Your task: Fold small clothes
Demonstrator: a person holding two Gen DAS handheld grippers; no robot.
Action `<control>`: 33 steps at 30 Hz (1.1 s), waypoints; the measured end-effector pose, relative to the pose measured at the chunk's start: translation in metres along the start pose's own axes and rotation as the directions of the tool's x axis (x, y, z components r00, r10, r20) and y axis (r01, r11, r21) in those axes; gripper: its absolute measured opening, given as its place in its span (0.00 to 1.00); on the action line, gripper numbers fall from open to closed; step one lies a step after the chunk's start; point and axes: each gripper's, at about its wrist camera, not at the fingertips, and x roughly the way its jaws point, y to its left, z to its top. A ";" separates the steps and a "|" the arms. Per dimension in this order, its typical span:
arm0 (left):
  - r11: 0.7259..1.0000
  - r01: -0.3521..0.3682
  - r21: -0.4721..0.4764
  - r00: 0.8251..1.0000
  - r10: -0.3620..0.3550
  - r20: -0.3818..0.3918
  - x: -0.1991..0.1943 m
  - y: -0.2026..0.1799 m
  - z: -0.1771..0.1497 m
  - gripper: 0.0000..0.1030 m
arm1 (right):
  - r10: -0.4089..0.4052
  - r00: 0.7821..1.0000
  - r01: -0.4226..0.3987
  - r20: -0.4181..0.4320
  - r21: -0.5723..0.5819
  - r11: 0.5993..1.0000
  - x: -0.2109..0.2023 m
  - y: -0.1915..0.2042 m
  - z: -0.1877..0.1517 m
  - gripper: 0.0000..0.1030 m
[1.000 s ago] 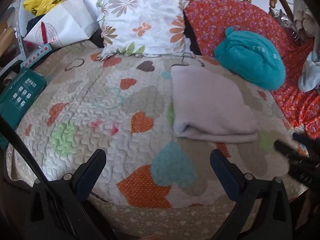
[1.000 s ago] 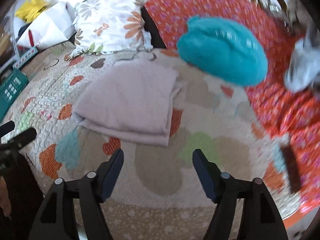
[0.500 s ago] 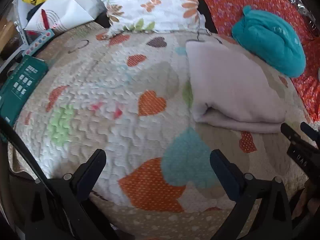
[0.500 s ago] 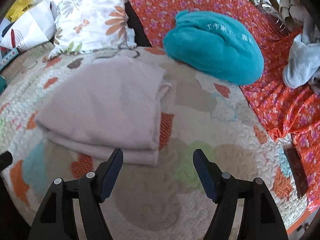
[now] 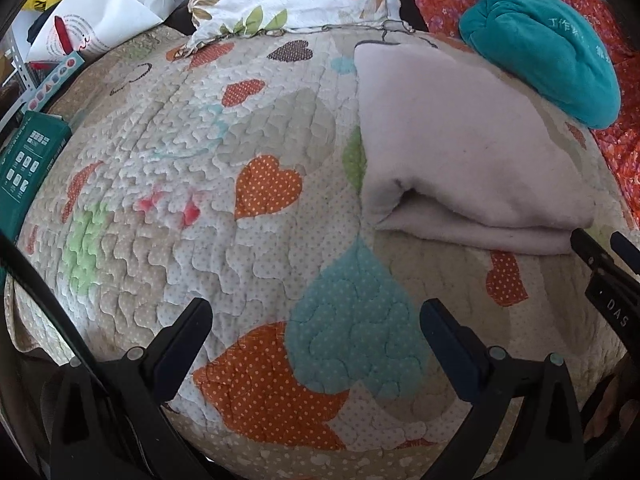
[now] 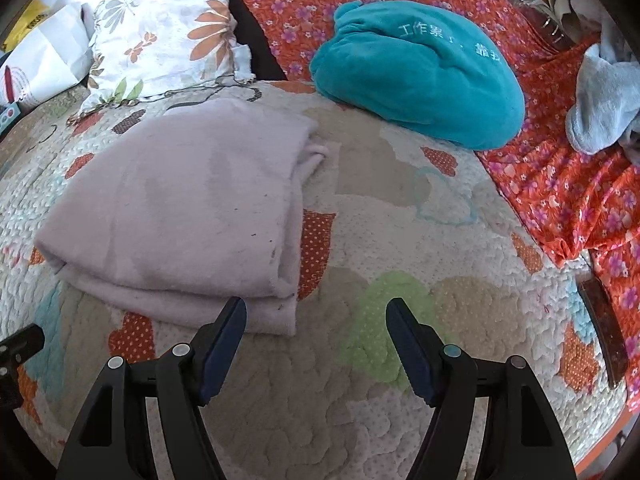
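The heart-patterned quilt (image 6: 400, 208) covers the bed and gives a broad, flat place to fold on, which is probably why the work is done here. Everything below is placed against the pale lilac garment (image 6: 180, 208), the task's thing, which lies on the quilt already doubled over, its thick folded edges towards the cameras. That flat, layered lie suggests a fold or two is done and another is being lined up.

Beyond the garment's far right corner sits a teal plush bundle (image 6: 420, 76), resting partly on an orange flowered cover (image 6: 560, 184). Beyond its far left corner leans a flowered pillow (image 6: 168, 36). Well to its left, at the bed's edge, lies a green box (image 5: 28, 168).

The right tongs (image 6: 316, 328) are spread wide and hold nothing; the left finger is at the garment's near right corner, possibly touching it, a position that looks chosen for pinching that corner. The left tongs (image 5: 316, 328) are equally wide and empty, over bare quilt to the near left of the garment, near its other corner.

Compared with a second ago, both cameras have closed in: the garment fills more of each view, and the right tongs have moved from well short of its edge to reach it.
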 end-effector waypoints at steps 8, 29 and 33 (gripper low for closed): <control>1.000 0.000 -0.004 1.000 0.000 0.030 -0.009 0.002 -0.001 1.00 | -0.013 1.000 0.013 0.004 -0.010 1.000 0.003 0.005 -0.002 0.74; 0.997 0.037 -0.075 0.999 -0.036 0.009 -0.014 0.023 -0.018 1.00 | 0.130 0.988 -0.140 0.087 0.122 0.983 -0.041 -0.017 0.012 0.67; 0.992 0.068 -0.108 0.997 -0.071 -0.032 -0.004 0.027 -0.021 1.00 | 0.350 0.935 -0.353 0.046 0.181 0.918 -0.020 -0.009 0.051 0.29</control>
